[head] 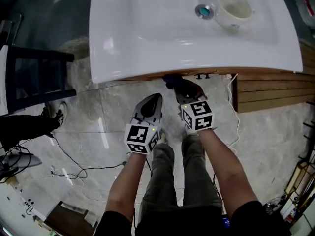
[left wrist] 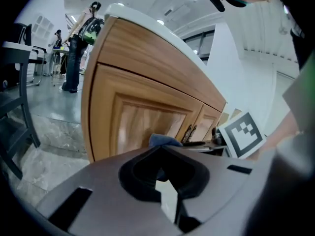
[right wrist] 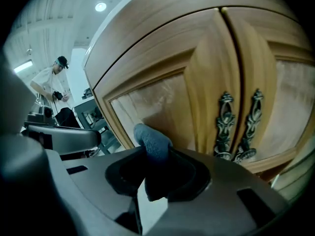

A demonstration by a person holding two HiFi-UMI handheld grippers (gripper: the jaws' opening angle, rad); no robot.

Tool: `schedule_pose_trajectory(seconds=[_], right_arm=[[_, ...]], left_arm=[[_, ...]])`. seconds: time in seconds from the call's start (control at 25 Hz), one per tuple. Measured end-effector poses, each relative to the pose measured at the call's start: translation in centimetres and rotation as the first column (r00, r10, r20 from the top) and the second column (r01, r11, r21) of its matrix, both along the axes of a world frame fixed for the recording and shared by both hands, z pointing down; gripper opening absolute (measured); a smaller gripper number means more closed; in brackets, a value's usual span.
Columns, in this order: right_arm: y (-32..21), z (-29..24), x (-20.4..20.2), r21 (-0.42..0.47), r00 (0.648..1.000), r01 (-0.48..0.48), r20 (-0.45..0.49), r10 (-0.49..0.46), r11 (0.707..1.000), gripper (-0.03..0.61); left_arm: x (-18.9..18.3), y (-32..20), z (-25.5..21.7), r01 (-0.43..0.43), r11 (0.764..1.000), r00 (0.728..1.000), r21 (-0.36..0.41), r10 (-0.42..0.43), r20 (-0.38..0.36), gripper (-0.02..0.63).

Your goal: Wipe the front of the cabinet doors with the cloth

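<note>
Cabinet front under a washbasin, wiping in progress.

- Right gripper (right wrist: pixel 152 156) — jaws clamped on a blue cloth (right wrist: pixel 151 140). A folded wad of it sticks out past the tips. The wad lies against the pale inset panel of one of the cabinet doors (right wrist: pixel 162 100), between that door's outer frame and the handles.
- Handles (right wrist: pixel 224 124) — two dark ornate metal pulls, side by side along the meeting edges of the doors.
- Left gripper (left wrist: pixel 160 151) — jaws together with nothing between them. It hangs just beside the right one, pointing at the same cabinet front but short of the wood.
- Washbasin top (head: pixel 147 43) — white and glossy, overhanging the doors. A metal drain (head: pixel 204 11) and a white cup (head: pixel 235 9) sit near its far edge.
- Floor (head: pixel 113 107) — grey marbled tiles with thin cables (head: pixel 74 170) trailing across them. A dark chair (head: pixel 34 77) stands off the basin's left corner.
</note>
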State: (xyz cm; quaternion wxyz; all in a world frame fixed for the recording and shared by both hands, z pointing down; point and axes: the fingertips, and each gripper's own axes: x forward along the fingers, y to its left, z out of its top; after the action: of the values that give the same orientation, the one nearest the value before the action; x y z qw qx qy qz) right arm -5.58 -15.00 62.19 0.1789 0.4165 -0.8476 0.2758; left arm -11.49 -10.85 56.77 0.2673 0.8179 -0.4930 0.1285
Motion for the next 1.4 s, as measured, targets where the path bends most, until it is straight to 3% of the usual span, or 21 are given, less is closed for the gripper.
schedule_pose_trajectory(seconds=[0.48,0.8,1.4], right_arm=[[-0.2,-1.2,6.2,0.020,0.991,-0.137,0.013,0.136,0.990,0.106],[0.3,-1.6,7.8,0.024,0.983,-0.181,0.024,0.181,0.983,0.106],[2.6,-6.6,9.1,0.075,0.985,-0.147,0.107,0.138,0.986,0.106]], left_arm=[[6.7,-0.3,-0.1,-0.143,0.990,0.990,0.009,0.143,-0.002,0.005],[7.9,-0.2,0.1,-0.165,0.986,0.986,-0.002,0.165,0.005,0.005],[9.8,0.5,-2.0,-0.147,0.989,0.989,0.013,0.147,-0.011,0.005]])
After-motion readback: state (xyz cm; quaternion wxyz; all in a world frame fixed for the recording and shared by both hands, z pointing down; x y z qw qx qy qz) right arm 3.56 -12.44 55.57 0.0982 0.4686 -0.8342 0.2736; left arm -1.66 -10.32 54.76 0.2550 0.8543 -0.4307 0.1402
